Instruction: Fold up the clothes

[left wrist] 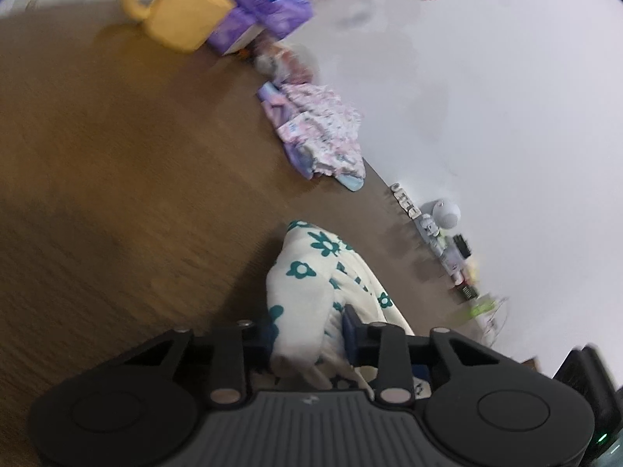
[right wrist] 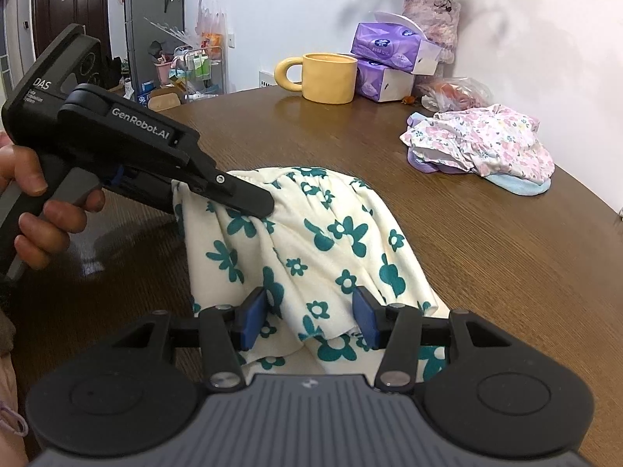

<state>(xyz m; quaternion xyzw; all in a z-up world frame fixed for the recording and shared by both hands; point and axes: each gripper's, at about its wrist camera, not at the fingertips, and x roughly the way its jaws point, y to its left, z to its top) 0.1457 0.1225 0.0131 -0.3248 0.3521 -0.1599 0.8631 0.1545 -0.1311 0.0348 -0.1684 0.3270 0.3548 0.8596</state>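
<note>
**Cream cloth with teal flowers, held up between two grippers**

Cream fabric printed with teal flowers, the garment [right wrist: 311,241] rises in soft gathered folds off the brown wooden table [right wrist: 486,264], at the centre of the right wrist view. The left gripper [right wrist: 249,198] comes in from the left of that frame, its jaws clenched on the gathered upper edge. The right gripper [right wrist: 307,321], at the lower centre, has fabric bunched between its blue pads [right wrist: 253,319], which press on it. A pile of pink floral clothes [right wrist: 483,144] lies at the right, well apart.
</note>
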